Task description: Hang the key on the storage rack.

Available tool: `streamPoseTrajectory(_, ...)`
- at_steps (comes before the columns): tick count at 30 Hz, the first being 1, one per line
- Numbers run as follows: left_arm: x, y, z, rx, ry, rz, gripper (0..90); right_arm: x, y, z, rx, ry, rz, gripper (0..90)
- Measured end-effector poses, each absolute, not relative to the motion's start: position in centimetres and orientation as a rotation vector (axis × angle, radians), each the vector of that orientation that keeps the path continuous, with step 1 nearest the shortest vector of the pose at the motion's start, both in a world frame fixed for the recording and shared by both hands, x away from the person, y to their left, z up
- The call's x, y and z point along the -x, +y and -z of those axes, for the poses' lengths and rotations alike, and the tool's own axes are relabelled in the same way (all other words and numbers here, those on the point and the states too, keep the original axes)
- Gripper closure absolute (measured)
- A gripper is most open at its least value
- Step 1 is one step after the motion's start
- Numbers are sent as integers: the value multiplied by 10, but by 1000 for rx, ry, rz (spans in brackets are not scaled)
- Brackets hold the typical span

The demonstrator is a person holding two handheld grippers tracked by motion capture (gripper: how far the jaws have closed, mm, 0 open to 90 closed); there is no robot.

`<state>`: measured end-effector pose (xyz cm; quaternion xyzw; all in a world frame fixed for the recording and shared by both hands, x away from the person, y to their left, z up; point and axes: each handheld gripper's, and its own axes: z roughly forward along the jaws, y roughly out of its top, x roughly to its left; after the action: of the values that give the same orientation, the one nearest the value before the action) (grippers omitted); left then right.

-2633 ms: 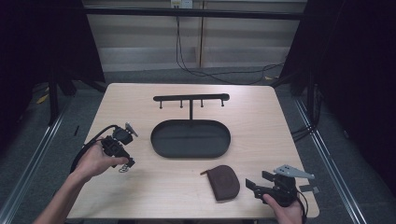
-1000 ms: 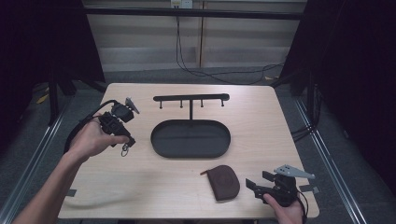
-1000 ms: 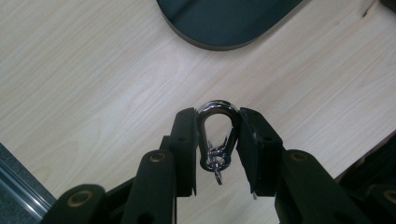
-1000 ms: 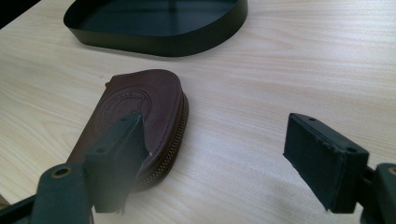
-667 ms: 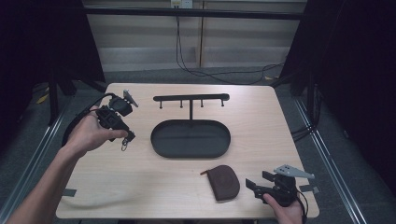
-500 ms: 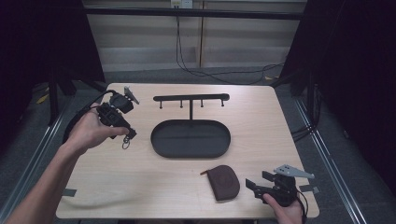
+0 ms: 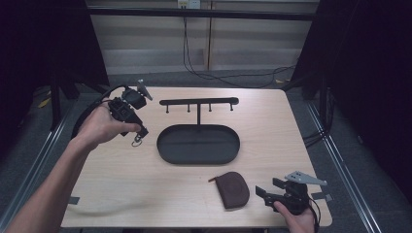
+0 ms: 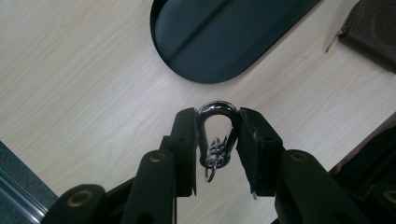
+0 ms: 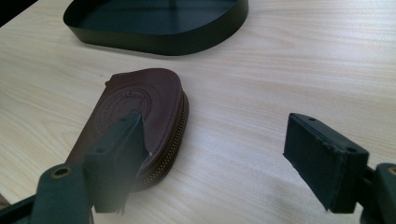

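Note:
My left gripper (image 7: 140,132) hangs above the table's left side, shut on a silver carabiner (image 8: 216,127) with small rings (image 8: 212,161) dangling from it; the carabiner (image 7: 137,141) shows under the jaws in the high view. A black oval tray (image 7: 170,148) with a hook rack (image 7: 199,102) stands mid-table. A brown zip pouch (image 7: 233,189) lies at the front right. My right gripper (image 7: 266,190) rests beside it, open, with nothing between its jaws; the pouch (image 9: 140,107) lies just past its left jaw.
The tray's dark rim (image 9: 159,44) lies ahead of the right gripper. A black cable (image 7: 94,109) trails from the left gripper off the table's left edge. Bare wood (image 7: 145,189) spreads across the front left.
My left hand has carried the carabiner up and toward the far left of the table, nearer the rack's left end. The right gripper and pouch have not moved.

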<state>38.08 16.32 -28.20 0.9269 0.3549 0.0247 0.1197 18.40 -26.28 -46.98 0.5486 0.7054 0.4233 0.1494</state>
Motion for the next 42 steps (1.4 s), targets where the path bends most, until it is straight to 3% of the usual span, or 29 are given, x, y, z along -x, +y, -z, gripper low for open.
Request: streamPoseTrajectory(42,-425,111,242,-2737,985,-56,683,-182,-263,470,-1572,2040,-1224,207)
